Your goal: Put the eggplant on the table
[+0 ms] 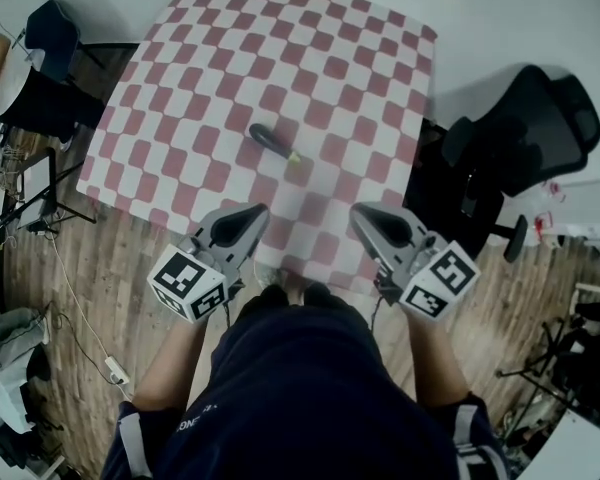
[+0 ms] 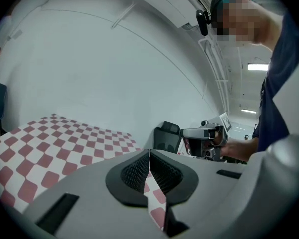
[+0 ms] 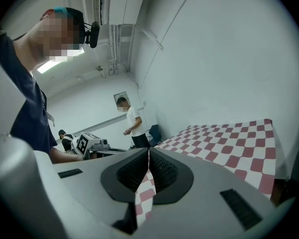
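Note:
A dark purple eggplant (image 1: 272,141) with a pale green stem end lies on the table (image 1: 190,128), which has a red-and-white checked cloth, near its middle. My left gripper (image 1: 248,215) is held above the table's near edge, shut with nothing in it; in the left gripper view its pads (image 2: 149,169) meet. My right gripper (image 1: 368,216) hovers level with it to the right, also shut and empty, pads (image 3: 148,169) together. Both grippers are well short of the eggplant, which neither gripper view shows.
A black office chair (image 1: 525,128) stands right of the table. Dark stands and cables (image 1: 40,203) crowd the wooden floor at the left. A second person (image 3: 132,121) stands in the background of the right gripper view.

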